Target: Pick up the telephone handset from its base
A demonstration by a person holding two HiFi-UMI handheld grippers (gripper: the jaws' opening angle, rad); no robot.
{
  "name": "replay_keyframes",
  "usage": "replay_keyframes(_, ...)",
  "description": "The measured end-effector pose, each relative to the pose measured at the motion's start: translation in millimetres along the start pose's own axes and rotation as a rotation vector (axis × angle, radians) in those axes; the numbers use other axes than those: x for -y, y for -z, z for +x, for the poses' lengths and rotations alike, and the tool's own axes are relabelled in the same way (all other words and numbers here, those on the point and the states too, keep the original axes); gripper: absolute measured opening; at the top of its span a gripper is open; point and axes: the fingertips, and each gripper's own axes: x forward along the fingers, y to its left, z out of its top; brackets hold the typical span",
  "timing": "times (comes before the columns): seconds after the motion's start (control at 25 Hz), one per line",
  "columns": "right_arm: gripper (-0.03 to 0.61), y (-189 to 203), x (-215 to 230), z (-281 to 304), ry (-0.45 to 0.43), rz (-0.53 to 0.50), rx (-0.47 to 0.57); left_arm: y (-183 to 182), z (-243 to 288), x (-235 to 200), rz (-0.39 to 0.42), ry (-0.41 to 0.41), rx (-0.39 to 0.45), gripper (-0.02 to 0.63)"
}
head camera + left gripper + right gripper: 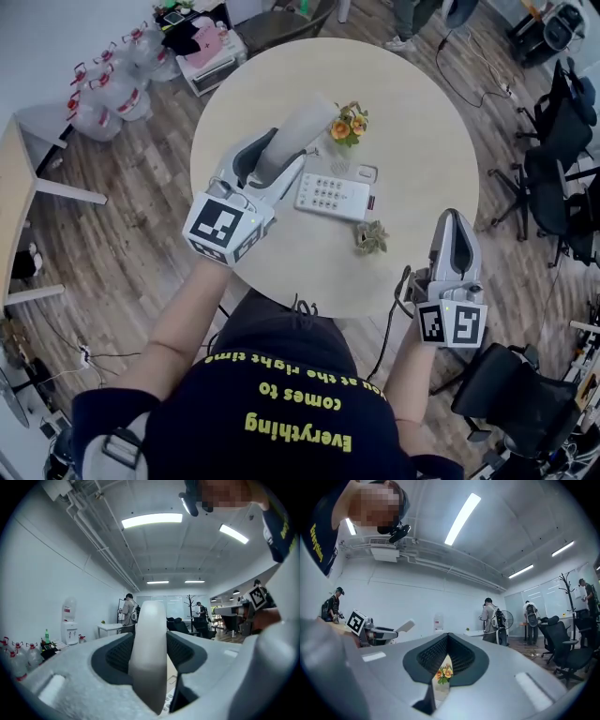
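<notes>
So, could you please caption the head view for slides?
Left gripper holds the pale grey telephone handset clear of its white keypad base on a round table.

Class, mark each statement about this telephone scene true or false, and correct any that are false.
1. The left tongs grip the handset. True.
2. The handset rests on its base. False: it is held clear of the base, which lies alone on the table.
3. The right tongs hold the flowers. False: they are shut and empty; the flowers stand on the table beyond the base.
4. The base lies on a round table. True.
</notes>
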Motion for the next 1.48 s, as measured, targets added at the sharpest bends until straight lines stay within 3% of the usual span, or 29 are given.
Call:
replay_keyframes(0.2,0.011,-16.1,-2.7,-7.0,-0.009,-0.017,0.042,-17.2,-22.5,-2.2,0.012,-0.062,0.049,0.224)
replay_keyframes(0.64,0.011,-31.3,-13.3,-18.9,-0.042,-0.028,0.097,-38.8,-46.0,8.4,0.007,-0.1,0.115,0.224)
replay_keyframes(1.48,0.011,-29.7,-25.4,-10.4,-0.061,-0.018,0.094,-38.6,-45.9,1.3,0.002,-0.102,0.117,0.224)
